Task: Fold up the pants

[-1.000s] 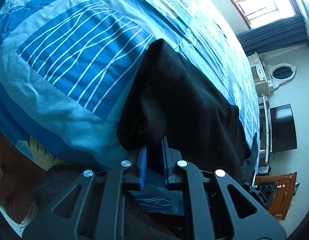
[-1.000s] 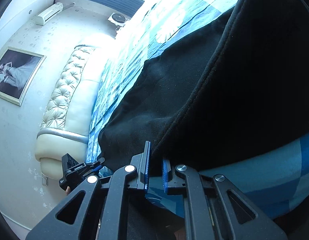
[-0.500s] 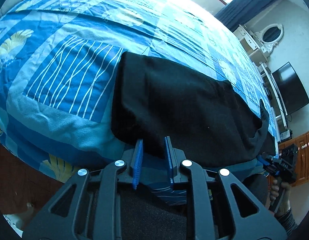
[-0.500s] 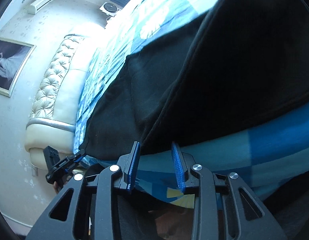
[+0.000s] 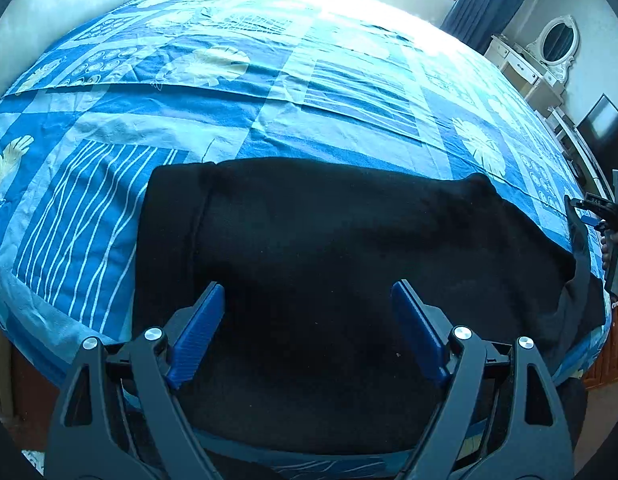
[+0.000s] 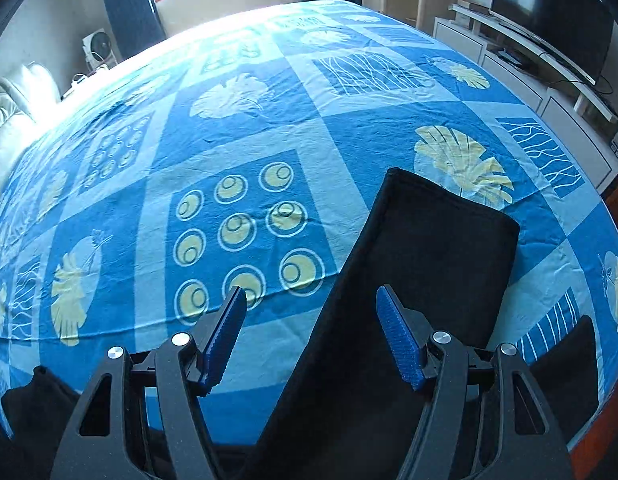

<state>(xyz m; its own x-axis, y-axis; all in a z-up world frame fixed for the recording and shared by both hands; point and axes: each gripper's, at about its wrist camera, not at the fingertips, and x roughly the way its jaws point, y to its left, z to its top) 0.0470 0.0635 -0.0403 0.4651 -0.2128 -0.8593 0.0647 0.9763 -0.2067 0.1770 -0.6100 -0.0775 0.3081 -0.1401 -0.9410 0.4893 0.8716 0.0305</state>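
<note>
The black pants (image 5: 329, 240) lie flat across the near side of the blue patterned bedspread (image 5: 269, 92). My left gripper (image 5: 307, 285) hovers over their near edge. Its jaws are opening wide, and the blue pads press on nothing. In the right wrist view one narrow end of the pants (image 6: 429, 260) runs away from me. My right gripper (image 6: 311, 291) hangs above that end's left edge, jaws opening, with nothing gripped. A hand holds the right gripper (image 5: 585, 216) at the far right of the left wrist view.
A padded headboard (image 5: 49, 0) stands at the far left of the bed. A white dresser with an oval mirror (image 5: 557, 40) and a TV (image 6: 549, 12) on a low cabinet line the wall past the bed's foot. A fan (image 6: 99, 46) sits by the window.
Both grippers were shut on the pants' near edge and have let go and opened. Both views have swung up over the bed, and the pants now lie flat.
</note>
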